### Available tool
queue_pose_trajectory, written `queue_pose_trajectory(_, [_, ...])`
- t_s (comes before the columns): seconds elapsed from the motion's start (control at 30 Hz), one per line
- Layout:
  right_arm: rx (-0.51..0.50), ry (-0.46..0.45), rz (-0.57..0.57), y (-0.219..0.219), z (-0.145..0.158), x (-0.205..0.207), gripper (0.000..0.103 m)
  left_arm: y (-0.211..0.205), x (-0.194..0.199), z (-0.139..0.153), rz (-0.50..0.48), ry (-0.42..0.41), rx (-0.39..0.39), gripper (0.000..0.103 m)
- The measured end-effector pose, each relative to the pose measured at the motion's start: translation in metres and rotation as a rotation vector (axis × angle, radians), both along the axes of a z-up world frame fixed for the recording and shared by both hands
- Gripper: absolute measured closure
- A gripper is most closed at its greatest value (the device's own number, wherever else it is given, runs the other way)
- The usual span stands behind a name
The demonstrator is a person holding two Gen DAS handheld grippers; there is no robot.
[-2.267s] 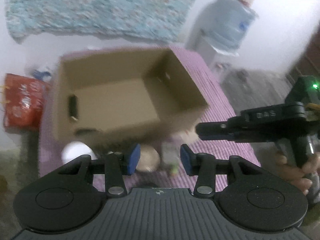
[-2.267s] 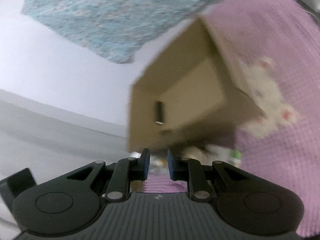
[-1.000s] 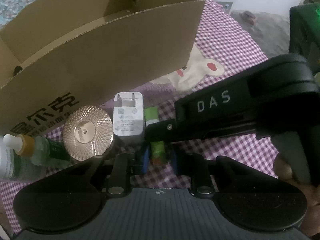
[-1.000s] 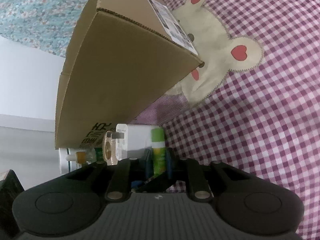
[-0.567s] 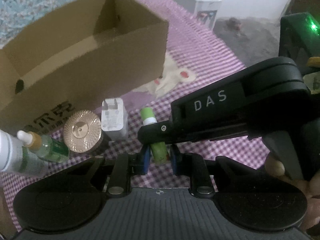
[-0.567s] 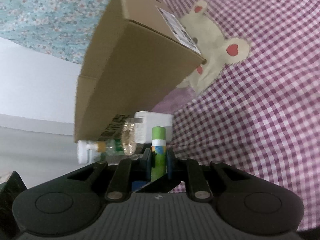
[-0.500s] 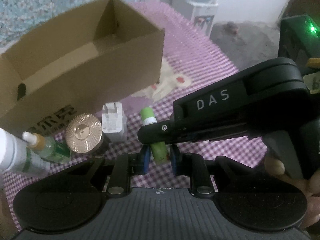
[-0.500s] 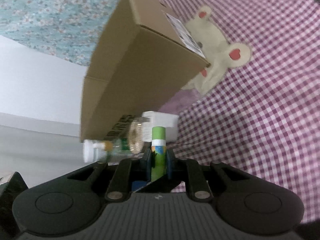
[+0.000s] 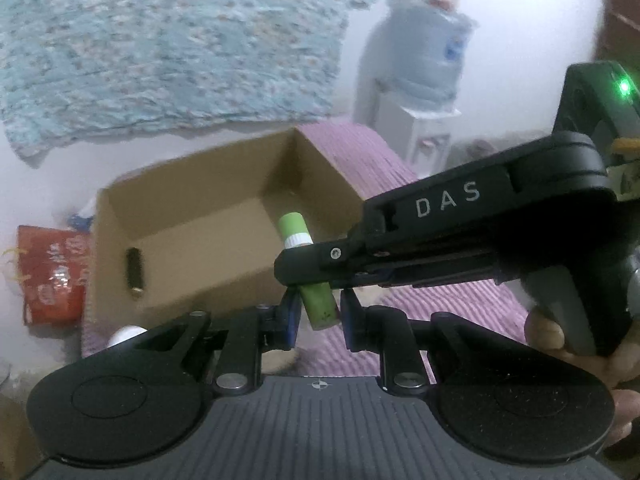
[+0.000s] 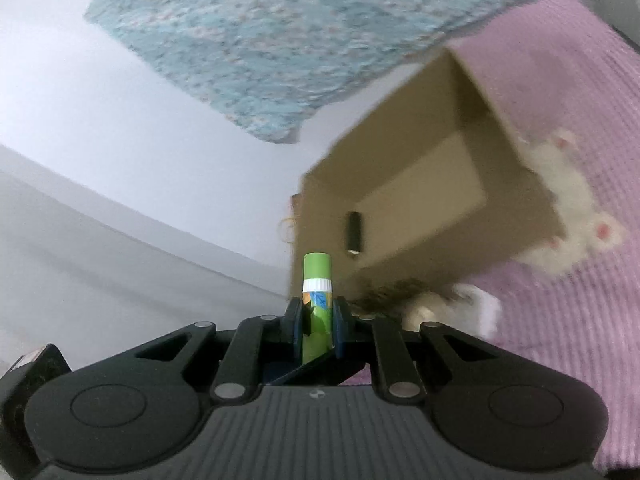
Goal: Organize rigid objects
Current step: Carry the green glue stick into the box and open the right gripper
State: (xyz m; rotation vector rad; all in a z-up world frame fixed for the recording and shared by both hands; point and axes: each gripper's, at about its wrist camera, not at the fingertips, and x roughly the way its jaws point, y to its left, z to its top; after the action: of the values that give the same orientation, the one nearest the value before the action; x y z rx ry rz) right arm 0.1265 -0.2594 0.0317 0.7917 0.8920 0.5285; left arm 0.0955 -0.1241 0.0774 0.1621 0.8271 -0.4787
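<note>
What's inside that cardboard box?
The cardboard box holds one small dark cylinder lying on its floor. The green tube and right tool hide part of the floor.

A green glue stick (image 9: 310, 276) with a white band below its cap, printed with a coloured label, stands roughly upright, lifted above the cloth, its cap end toward the box. Beyond it, an open brown cardboard box (image 9: 208, 216) rests on the pink checked cloth. A small dark cylinder (image 9: 134, 272) lies against the box's inner left wall.
</note>
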Motion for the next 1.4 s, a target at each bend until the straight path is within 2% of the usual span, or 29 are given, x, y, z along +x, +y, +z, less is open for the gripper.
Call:
queue_pose_trajectory(0.1, [0.012, -0.006, 0.041, 0.02, 0.006, 0.028, 0.086, 0.013, 0.024, 0.005, 0.05, 0.012, 0.003, 0.083])
queue_pose_trajectory(0.27, [0.019, 0.056, 0.097, 0.047, -0.003, 0.089, 0.086, 0.039, 0.071, -0.004, 0.117, 0.074, 0.032, 0.083])
queue_pose_trajectory(0.47, [0.005, 0.191, 0.133, 0.076, -0.041, 0.158, 0.086, 0.067, 0.13, -0.034, 0.202, 0.198, 0.062, 0.081])
queue_pose_trajectory(0.63, [0.033, 0.32, 0.111, 0.089, -0.077, 0.188, 0.085, 0.086, 0.152, -0.05, 0.288, 0.251, 0.081, 0.078])
queue_pose_trajectory(0.8, [0.028, 0.369, 0.113, 0.091, -0.095, 0.192, 0.084, 0.092, 0.145, -0.048, 0.313, 0.254, 0.072, 0.076])
queue_pose_trajectory(0.97, [0.039, 0.36, 0.117, 0.086, -0.088, 0.185, 0.084, 0.099, 0.139, -0.037, 0.325, 0.246, 0.037, 0.073])
queue_pose_trajectory(1.23, [0.076, 0.247, 0.112, 0.05, -0.035, 0.151, 0.084, 0.097, 0.108, 0.002, 0.293, 0.176, -0.025, 0.065])
queue_pose_trajectory(1.33, [0.098, 0.185, 0.09, 0.026, -0.015, 0.124, 0.084, 0.093, 0.088, 0.019, 0.249, 0.137, -0.05, 0.058])
queue_pose_trajectory(1.4, [0.126, 0.147, 0.071, 0.007, -0.004, 0.102, 0.084, 0.089, 0.073, 0.026, 0.216, 0.1, -0.048, 0.047])
